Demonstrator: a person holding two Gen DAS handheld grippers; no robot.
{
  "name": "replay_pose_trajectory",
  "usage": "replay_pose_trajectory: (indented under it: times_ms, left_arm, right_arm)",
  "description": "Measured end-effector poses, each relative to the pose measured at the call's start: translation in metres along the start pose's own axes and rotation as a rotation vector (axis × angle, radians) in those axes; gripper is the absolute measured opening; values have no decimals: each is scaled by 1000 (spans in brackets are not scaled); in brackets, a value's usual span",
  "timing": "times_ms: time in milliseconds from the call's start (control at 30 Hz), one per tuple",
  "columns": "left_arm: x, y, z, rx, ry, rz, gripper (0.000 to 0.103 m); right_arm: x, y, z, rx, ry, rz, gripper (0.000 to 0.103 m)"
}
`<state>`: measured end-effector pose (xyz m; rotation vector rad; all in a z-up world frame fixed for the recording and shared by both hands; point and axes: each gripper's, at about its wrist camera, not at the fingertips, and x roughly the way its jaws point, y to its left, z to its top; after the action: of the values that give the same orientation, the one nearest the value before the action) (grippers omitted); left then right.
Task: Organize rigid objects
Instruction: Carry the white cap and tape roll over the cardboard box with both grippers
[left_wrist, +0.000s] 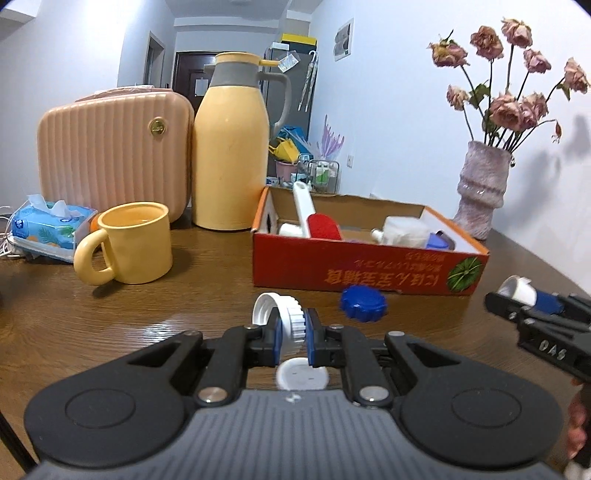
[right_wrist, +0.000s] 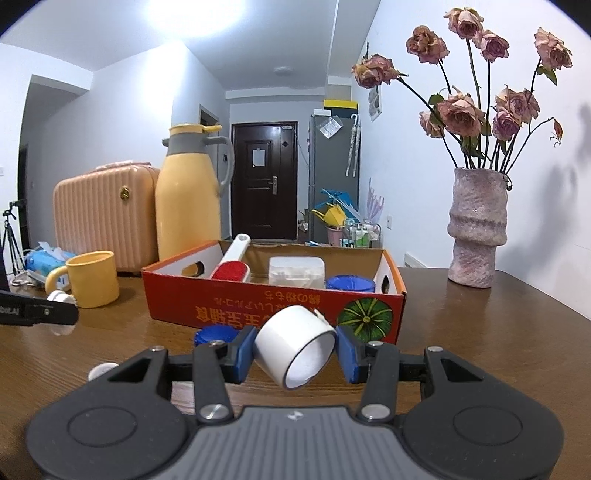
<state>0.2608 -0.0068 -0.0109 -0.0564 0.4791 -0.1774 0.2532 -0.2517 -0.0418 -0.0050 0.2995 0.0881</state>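
My left gripper (left_wrist: 294, 328) is shut on a white ribbed flip-top cap (left_wrist: 286, 314), held just above the wooden table. Under it a round white lid (left_wrist: 303, 376) lies flat on the table. A blue screw cap (left_wrist: 364, 303) rests in front of the red cardboard box (left_wrist: 369, 275). My right gripper (right_wrist: 295, 354) is shut on a white tape roll (right_wrist: 291, 343), tilted, close to the red box (right_wrist: 258, 302). In the left wrist view the right gripper (left_wrist: 517, 301) shows at the right edge. The box holds a red lint brush (right_wrist: 232, 271), a white container (right_wrist: 295, 271) and a blue lid (right_wrist: 349, 284).
A yellow mug (left_wrist: 133, 247), a yellow thermos jug (left_wrist: 231, 147), a pink ribbed case (left_wrist: 110, 155) and a tissue pack (left_wrist: 48, 229) stand at the back left. A pink vase of dried roses (right_wrist: 476, 229) stands at the right by the wall.
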Motion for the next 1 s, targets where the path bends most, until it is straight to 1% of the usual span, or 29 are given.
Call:
replay_pose_trajectory:
  times_ms: [233, 533, 667, 1000]
  left_arm:
    - [-4, -23, 6, -11, -22, -5, 13]
    - [8, -41, 20, -35, -42, 2, 13]
    - [17, -48, 30, -47, -56, 15, 13]
    - [47, -53, 56, -78, -90, 51, 13]
  right_arm:
    - [-5, 2, 3, 16, -30, 13, 46]
    - [2, -2, 7, 57, -69, 7, 46]
    - [7, -2, 11, 58, -105, 7, 46]
    - [42, -18, 26, 102, -144, -57, 46]
